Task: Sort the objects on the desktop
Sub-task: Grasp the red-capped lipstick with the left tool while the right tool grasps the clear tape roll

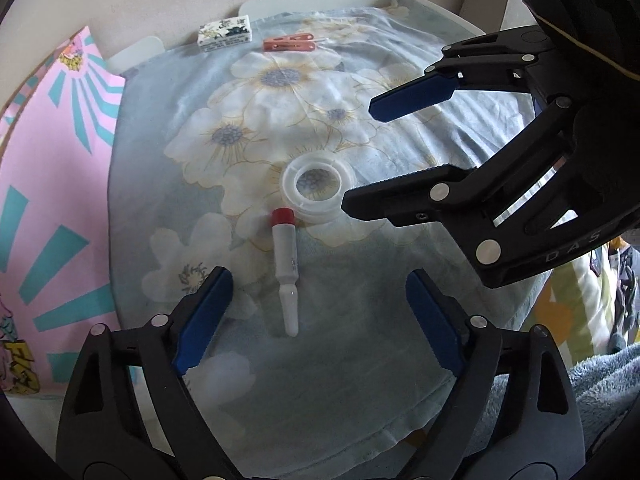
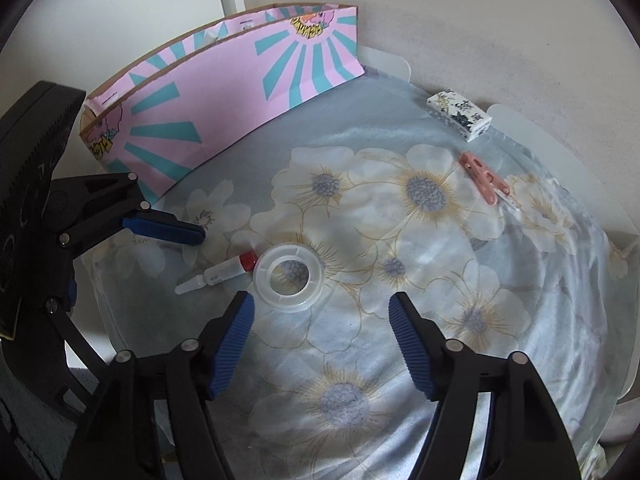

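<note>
A small white plastic vial with a red cap [image 1: 287, 268] lies flat on the floral pale-blue cloth [image 1: 360, 380] over the tabletop, cap just beside a translucent white plastic ring [image 1: 318, 192]. My left claw [image 1: 318, 320] hangs over the vial, jaws apart, nothing pinched; my right claw [image 2: 320, 340] gapes empty near the ring. Farther back — a flower-printed white box [image 1: 225, 33] and a pink clothes peg [image 1: 290, 43]. Only the right view shows the whole pink-and-teal cardboard box [image 2: 240, 76].
</note>
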{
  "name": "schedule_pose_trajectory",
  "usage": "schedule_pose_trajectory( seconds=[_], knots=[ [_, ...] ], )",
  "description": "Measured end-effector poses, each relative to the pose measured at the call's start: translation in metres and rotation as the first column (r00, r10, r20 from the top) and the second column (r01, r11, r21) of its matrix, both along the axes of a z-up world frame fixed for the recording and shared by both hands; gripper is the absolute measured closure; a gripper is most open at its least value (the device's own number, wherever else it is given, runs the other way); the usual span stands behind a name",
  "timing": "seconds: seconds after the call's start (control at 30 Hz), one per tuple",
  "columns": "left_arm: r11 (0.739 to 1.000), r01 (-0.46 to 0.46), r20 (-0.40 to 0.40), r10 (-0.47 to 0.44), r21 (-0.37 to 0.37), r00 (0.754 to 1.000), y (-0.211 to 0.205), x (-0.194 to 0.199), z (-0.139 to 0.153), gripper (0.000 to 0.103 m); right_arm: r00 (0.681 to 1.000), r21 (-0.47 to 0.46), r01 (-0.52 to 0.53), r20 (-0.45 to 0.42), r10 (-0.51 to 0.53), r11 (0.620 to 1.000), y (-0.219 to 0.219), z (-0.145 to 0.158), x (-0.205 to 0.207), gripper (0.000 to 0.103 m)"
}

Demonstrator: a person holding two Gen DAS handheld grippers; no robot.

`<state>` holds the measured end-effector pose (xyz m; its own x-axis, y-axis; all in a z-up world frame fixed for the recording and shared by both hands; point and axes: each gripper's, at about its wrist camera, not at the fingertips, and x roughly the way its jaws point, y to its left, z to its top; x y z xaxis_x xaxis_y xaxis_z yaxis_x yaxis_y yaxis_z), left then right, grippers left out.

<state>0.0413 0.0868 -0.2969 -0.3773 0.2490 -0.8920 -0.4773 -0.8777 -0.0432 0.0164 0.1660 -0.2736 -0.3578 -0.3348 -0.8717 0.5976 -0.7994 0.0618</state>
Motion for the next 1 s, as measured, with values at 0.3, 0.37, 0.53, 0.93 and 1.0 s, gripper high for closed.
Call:
schedule_pose_trajectory(
  seconds=[0.3,0.37,0.53,0.93,1.0],
  knots=[
    [1.0,-0.006,-0.015,0.007,0.03,1.0,-0.006,-0.01,0.003,0.026,0.999,-0.012,-0.038,-0.001,0.038,0.999,-0.008,-0.007,-0.005,0.039],
    [0.999,0.0,-0.018,0.0,0.032,1.0,-0.007,-0.01,0.004,0.033,0.999,-0.011,-0.049,-0.004,0.049,0.999,-0.01,-0.008,-0.006,0.039],
    [1.0,0.004,-0.025,-0.003,0.029,1.0,-0.006,-0.011,0.006,0.049,0.998,-0.04,-0.063,0.01,0.063,0.997,-0.012,-0.008,-0.009,0.048],
    [0.999,0.016,-0.022,-0.015,0.03,1.0,-0.001,-0.009,0.007,0.06,0.996,-0.023,-0.09,0.009,0.09,0.996,-0.017,-0.008,-0.002,0.053],
    [0.999,0.016,-0.022,-0.015,0.029,1.0,0.0,-0.009,0.007,0.06,0.996,-0.026,-0.088,0.007,0.088,0.996,-0.017,-0.008,-0.003,0.053]
  ],
)
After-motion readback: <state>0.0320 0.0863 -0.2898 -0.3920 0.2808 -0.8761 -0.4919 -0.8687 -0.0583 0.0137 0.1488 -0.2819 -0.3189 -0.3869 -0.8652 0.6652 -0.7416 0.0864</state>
